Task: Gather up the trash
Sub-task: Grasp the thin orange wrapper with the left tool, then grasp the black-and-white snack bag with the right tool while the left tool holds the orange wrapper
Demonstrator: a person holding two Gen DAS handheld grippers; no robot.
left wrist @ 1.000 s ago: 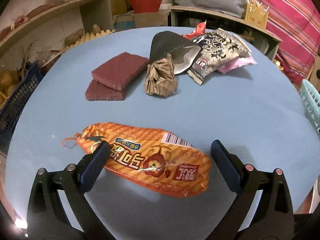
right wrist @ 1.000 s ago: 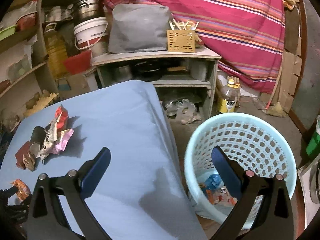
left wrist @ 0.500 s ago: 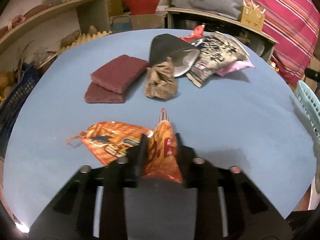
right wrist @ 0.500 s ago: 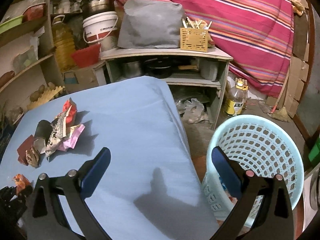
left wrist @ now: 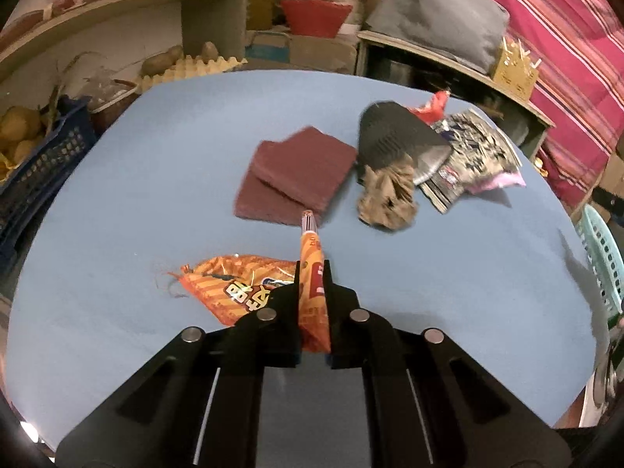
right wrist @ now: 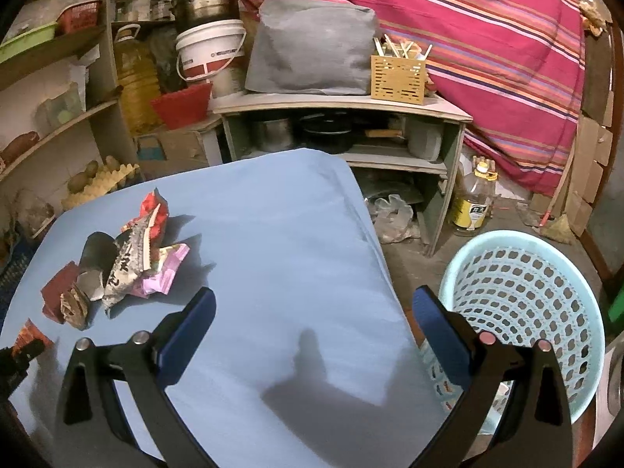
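Note:
My left gripper (left wrist: 312, 269) is shut on an orange snack bag (left wrist: 241, 292), pinching its right end so it folds up between the fingers, over the blue table (left wrist: 156, 202). Beyond it lie a crumpled brown paper (left wrist: 388, 199), a black-and-silver wrapper (left wrist: 394, 136), a printed wrapper (left wrist: 468, 156) and a pink wrapper (left wrist: 503, 181). My right gripper (right wrist: 312, 312) is open and empty above the table's right edge. The light blue trash basket (right wrist: 522, 292) stands on the floor to its right. The wrapper pile (right wrist: 132, 257) shows at the left of the right wrist view.
Two maroon scrub pads (left wrist: 296, 171) lie beside the pile. A dark blue crate (left wrist: 35, 167) stands left of the table. A grey shelf unit (right wrist: 343, 124) with pots stands behind the table. An oil bottle (right wrist: 474, 202) is on the floor.
My left gripper closed on the orange snack bag and has begun to pull its end up. My right gripper drifted left from above the basket toward the table, still open.

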